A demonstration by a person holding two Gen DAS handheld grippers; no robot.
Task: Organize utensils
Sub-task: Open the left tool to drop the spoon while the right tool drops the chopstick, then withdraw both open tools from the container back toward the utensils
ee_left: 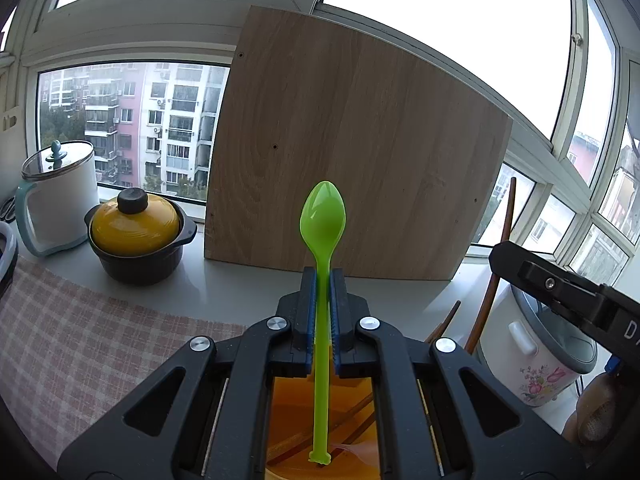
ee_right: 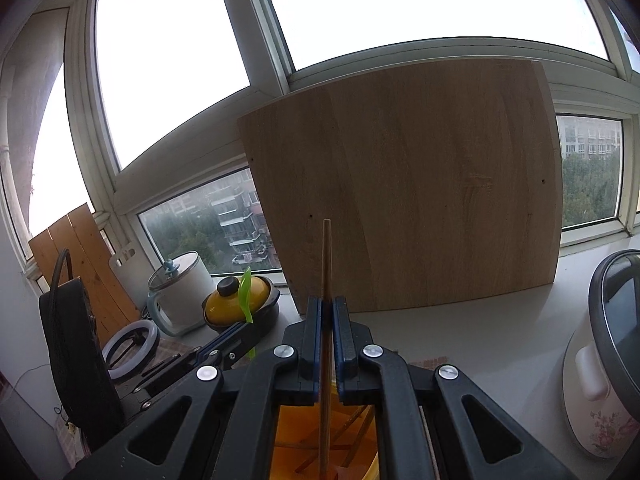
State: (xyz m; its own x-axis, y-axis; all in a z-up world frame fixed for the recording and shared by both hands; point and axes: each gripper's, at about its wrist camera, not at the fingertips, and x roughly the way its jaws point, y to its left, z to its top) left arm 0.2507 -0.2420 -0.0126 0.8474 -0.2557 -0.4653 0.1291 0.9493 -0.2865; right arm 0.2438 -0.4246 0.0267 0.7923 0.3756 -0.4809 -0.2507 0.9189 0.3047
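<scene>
Jaws clamp green spoon (ee_left: 322, 216), chopstick (ee_right: 326, 264); wooden board (ee_left: 352, 152) ahead, yellow-lidded pot (ee_left: 136, 228) left.

Wooden board (ee_left: 352, 148) upright just ahead

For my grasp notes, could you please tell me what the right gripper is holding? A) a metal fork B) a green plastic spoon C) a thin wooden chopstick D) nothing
C: in the right wrist view, the right gripper is shut on a thin wooden chopstick standing upright between its blue pads.
</scene>
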